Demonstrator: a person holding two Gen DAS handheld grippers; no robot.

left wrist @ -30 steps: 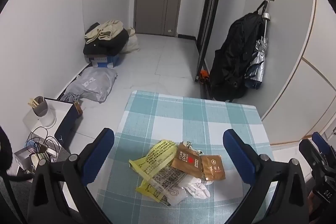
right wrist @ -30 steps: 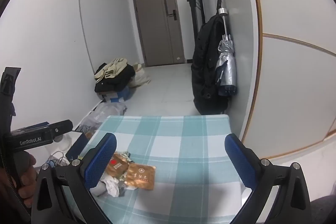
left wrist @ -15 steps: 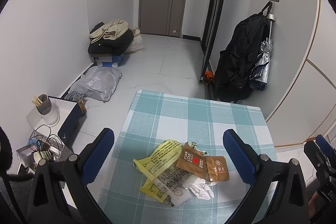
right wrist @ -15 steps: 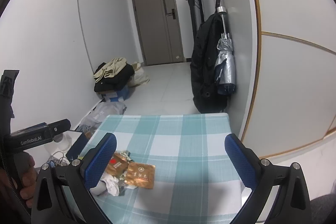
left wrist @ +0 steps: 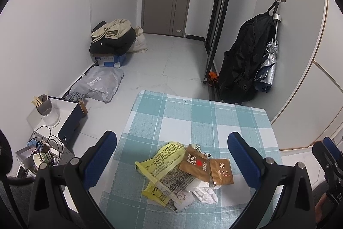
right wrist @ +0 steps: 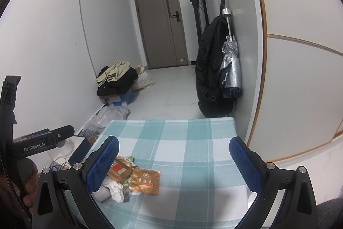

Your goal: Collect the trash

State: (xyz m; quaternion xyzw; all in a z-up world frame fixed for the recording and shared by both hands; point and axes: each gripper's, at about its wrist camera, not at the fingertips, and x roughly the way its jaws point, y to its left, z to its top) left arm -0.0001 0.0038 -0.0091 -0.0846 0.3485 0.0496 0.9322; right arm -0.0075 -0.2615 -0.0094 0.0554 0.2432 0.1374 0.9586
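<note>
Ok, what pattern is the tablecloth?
Teal-and-white check; the tablecloth shows best in the left wrist view.

You are looking at a teal-and-white checked tablecloth-covered table (left wrist: pixel 193 121) bearing a heap of crumpled yellow, brown and white wrappers (left wrist: pixel 184 173) at six o'clock, while a black hanging backpack (left wrist: pixel 242 61) is sitting beyond the table at one o'clock.

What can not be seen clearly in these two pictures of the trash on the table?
- Yellow wrapper: in the right wrist view it is hidden behind the left finger of the right tongs.
- Printed paper: partly covered by the wrappers above it; its text is too small to read.
- Where the trash should go: no bin shows in either view.
- Table: its near edge is cut off by the frame in both views.
</note>
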